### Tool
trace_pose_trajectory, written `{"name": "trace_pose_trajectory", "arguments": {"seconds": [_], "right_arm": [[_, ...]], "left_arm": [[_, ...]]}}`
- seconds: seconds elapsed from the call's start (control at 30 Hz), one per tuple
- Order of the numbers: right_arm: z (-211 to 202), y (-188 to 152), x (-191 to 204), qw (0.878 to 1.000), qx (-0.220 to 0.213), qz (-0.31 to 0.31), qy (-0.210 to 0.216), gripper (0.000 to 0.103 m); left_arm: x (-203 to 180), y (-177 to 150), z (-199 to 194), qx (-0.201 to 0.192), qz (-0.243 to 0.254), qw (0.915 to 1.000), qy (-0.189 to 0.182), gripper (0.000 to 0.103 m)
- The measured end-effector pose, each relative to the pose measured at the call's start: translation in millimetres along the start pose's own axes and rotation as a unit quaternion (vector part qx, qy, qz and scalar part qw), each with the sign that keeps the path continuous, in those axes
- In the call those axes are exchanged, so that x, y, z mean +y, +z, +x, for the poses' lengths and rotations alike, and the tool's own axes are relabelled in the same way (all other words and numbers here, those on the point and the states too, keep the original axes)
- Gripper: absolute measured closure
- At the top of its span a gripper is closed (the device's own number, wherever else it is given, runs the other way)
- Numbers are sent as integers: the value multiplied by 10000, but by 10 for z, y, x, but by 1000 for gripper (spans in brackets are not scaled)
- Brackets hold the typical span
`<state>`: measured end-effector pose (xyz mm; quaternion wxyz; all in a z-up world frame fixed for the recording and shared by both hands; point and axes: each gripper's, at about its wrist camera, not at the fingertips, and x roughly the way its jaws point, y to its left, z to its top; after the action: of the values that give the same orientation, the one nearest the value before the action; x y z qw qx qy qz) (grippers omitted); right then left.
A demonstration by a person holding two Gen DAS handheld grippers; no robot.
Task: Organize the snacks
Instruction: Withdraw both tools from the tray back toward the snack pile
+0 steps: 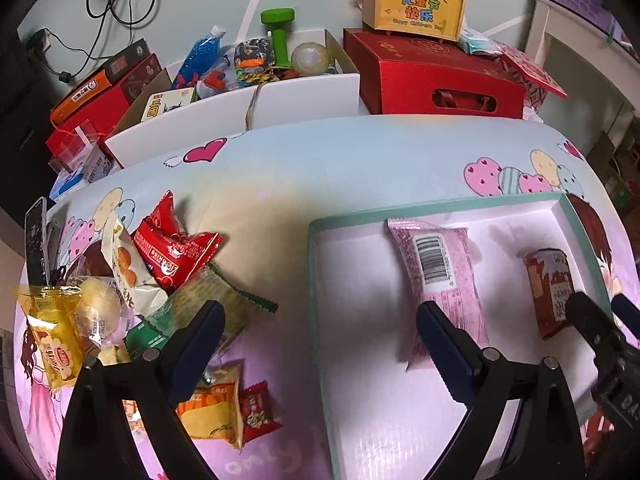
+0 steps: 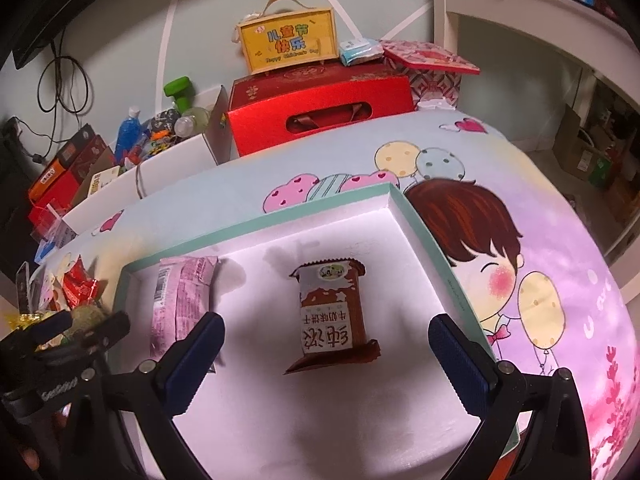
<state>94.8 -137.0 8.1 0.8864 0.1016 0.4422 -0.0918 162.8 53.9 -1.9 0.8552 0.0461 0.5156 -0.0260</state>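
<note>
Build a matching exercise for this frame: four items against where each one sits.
Items:
1. pink packet
2. brown biscuit packet
3. red snack bag
4. yellow gift box

Places:
A. on the red carton
B. in the pile left of the tray
C. tray, left part
D. tray, middle

Pairs: 1-C, 2-D, 3-B, 4-A
</note>
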Motion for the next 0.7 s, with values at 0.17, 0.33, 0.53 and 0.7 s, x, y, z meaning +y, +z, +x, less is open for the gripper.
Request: {"name": "trace_pose_trajectory", "arguments": {"seconds": [0.17,0.33,0.53,0.7], "right_arm": [[-63,5,112,9998,-104,-57,129,0],[-168,2,288,9988,-205,-86,426,0],[-289,-54,653,9957,-262,-584,663,0],[-374,-91,895,9921,-272,-766,958,0]], "left_arm": [[177,-14,-172,-60,-72,9999,104,7],[507,-122,-329,-62,-361,9991,203,7],[1073,-334,-520,-70,-888,9950,458,7],[1570,-510,-668,-180,-1422,9876,635,7]]}}
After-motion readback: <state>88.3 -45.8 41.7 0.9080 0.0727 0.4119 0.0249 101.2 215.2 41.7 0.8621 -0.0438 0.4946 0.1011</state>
